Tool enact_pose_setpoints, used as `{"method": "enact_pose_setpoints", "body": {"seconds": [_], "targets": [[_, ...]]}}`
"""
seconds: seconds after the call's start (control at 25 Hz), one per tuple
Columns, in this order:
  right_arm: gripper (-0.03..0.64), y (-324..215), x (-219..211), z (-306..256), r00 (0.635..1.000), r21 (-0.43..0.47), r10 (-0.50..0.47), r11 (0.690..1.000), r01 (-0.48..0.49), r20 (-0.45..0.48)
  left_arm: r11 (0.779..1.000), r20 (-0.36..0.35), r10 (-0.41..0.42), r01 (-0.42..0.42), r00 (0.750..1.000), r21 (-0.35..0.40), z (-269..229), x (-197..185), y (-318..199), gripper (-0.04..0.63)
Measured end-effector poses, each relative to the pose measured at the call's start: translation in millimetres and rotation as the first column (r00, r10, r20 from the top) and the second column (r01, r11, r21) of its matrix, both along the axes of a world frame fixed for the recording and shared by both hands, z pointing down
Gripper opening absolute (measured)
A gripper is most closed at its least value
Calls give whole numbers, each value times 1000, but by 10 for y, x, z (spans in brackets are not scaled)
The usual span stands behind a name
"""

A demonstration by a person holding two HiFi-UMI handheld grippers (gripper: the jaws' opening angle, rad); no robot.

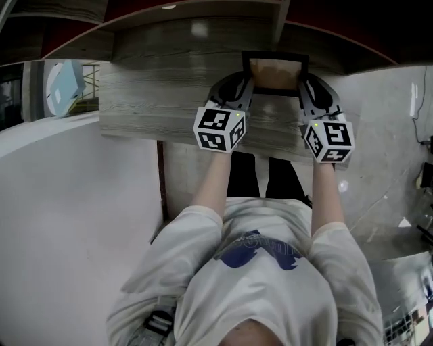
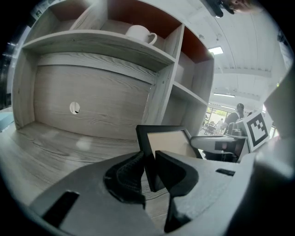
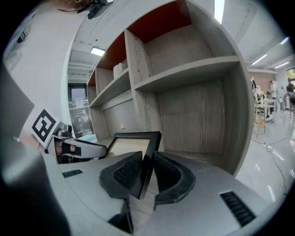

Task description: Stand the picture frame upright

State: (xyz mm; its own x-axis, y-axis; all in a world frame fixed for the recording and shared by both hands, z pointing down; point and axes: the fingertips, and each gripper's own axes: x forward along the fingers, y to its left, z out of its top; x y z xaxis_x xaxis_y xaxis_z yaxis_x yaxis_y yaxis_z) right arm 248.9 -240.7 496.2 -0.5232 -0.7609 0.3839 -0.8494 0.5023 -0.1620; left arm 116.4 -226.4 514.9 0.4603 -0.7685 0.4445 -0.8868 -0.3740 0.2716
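Frame (image 1: 277, 73) (tilted) clamped: left gripper (image 2: 148, 161); right gripper (image 3: 146, 166)

Before you lies a grey wood-grain surface (image 1: 155, 101), bare along its left half. Behind it rises a shelf unit of the same pale grey wood (image 3: 184, 73) with open compartments; the upper ones have rust-red back panels (image 2: 138, 11). A white ceramic cup (image 2: 140, 33) sits on the upper shelf, with its handle to the right. Below it, a small round hole (image 2: 74, 108) is cut in the back board. Long ceiling lights (image 2: 215, 50) glow overhead, and a person (image 2: 238, 113) stands well beyond the unit.
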Motion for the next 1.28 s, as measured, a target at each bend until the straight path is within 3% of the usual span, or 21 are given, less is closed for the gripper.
{"method": "enact_pose_setpoints", "body": {"seconds": [0.24,0.64,1.28], "targets": [[75,-122,15,145,999,17,-40,999,40,13,999,10,-32,31,999,38,121,19,-74,81],[74,-256,37,384,998,25,-20,1000,19,58,992,1,-76,75,997,104,306,28,-168,80],[72,-295,-11,613,997,33,-37,999,35,64,991,24,-87,84,996,108,540,-17,-200,80]]}}
